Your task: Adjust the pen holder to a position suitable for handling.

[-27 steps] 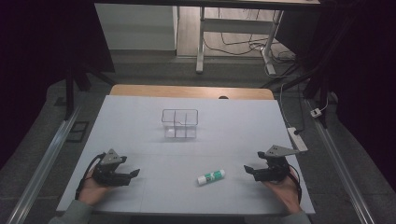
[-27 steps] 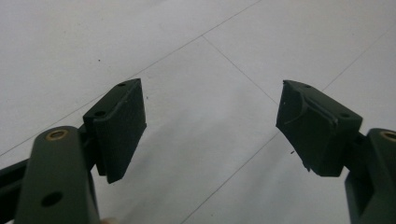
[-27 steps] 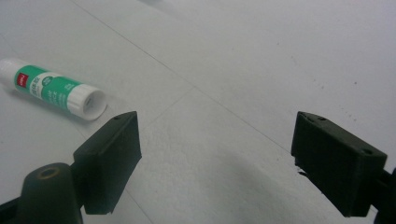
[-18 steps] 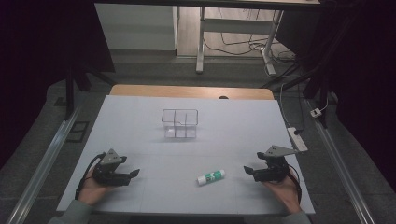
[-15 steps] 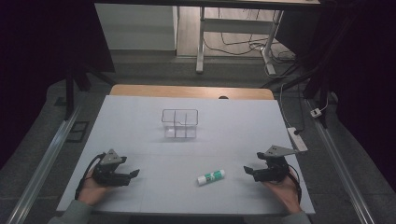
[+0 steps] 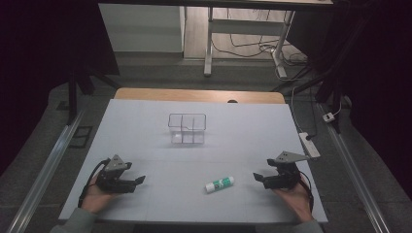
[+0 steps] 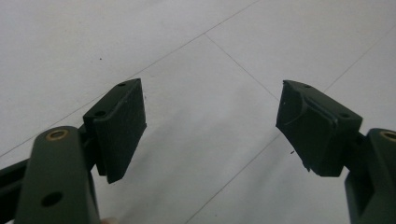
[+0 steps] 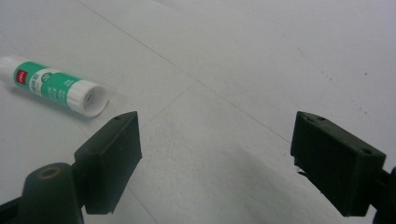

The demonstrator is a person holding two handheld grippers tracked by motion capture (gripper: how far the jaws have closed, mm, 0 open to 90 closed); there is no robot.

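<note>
Lab: white-covered test table [image 6: 145, 121], trailing floor cables [image 6: 243, 46]

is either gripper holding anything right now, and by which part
Nothing is held: left gripper and right gripper are open and empty; the glue stick lies untouched.

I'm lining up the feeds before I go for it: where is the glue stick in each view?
High view: the glue stick lies on the white table, near the front edge, right of centre, closer to the right gripper than to the left gripper.
Right gripper view: upper left, beyond the left-hand jaw.
Left gripper view: not in it.
Shared landmark: the thin seam lines across the table.
</note>
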